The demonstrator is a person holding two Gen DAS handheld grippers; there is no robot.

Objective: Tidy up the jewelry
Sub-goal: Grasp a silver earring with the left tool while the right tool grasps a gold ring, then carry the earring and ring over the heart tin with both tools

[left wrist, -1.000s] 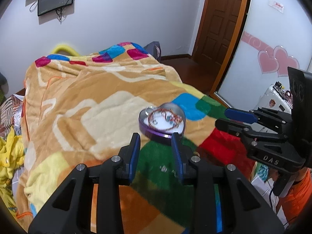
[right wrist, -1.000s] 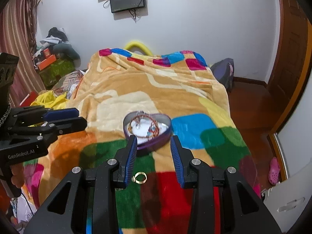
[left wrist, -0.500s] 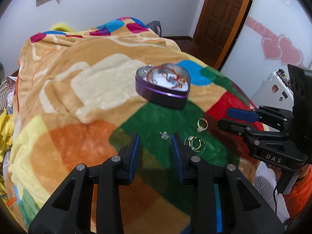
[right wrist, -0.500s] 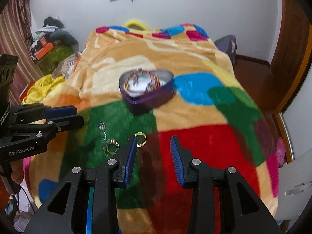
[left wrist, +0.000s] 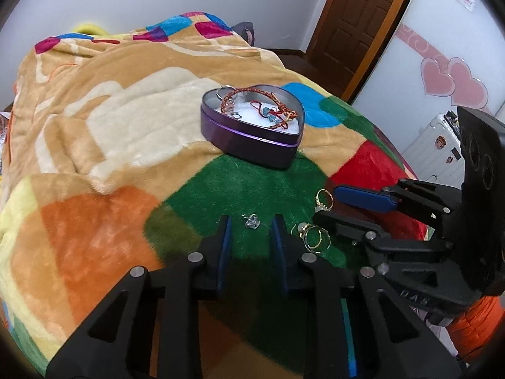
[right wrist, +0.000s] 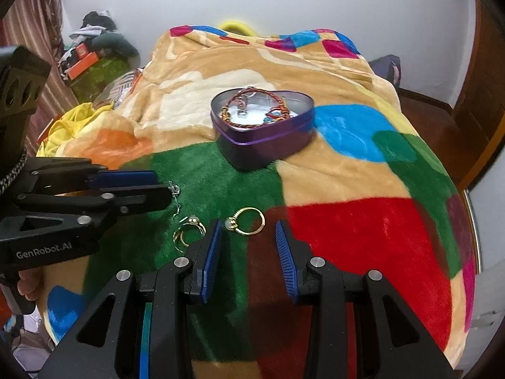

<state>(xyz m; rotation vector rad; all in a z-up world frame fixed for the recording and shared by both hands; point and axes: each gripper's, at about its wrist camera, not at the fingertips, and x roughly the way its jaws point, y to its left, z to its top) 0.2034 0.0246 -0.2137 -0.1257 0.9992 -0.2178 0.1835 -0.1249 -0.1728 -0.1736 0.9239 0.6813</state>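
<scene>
On the green patch of the blanket (left wrist: 252, 183), short of the heart-shaped tin (left wrist: 252, 145), lie a small silver charm (left wrist: 251, 221) and 2 gold rings. Narrowing, still-empty jaws of the left gripper (left wrist: 251, 225) bracket the charm; the right gripper (right wrist: 247, 230), part open, frames a ring (right wrist: 247, 221). Plush pile could let such small pieces slip aside.

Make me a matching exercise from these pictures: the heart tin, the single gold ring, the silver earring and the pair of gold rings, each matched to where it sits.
Things:
1. heart tin
2. single gold ring
3. silver earring
4. pair of gold rings

Places:
A. ahead of the left gripper, between its fingertips
B. just ahead of the right gripper
C. farther up the blanket, holding bracelets
D. on green, between the two grippers

Pairs: 1-C, 2-B, 3-A, 4-D
</scene>
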